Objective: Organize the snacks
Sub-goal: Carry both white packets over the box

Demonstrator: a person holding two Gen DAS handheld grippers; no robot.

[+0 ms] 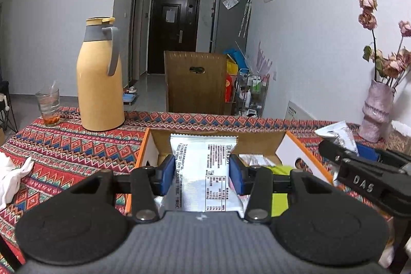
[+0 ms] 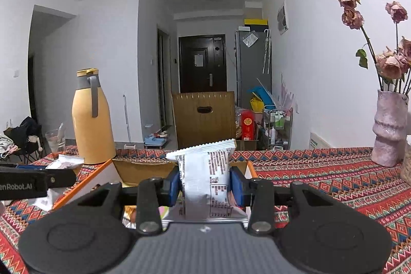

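The left gripper [image 1: 201, 171] clamps a white printed snack packet [image 1: 203, 166] between its blue pads, above the open cardboard box with orange edges [image 1: 143, 145]. The right gripper [image 2: 204, 188] grips a second white snack packet [image 2: 205, 171] over the same box [image 2: 108, 171]. The box lies on a red patterned tablecloth [image 1: 64, 145], near a tall yellow thermos jug [image 1: 99, 76] and a pink vase of dried roses [image 2: 389, 127]

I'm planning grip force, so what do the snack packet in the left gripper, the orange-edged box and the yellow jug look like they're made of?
Snack packet: thin glossy plastic film, likely; crimped serrated top edge, creases, printed text. Box: cardboard; raw brown inner wall, white outer flaps with orange edges. Jug: smooth matte yellow shell, probably plastic or coated metal, with a grey, plastic-looking handle.
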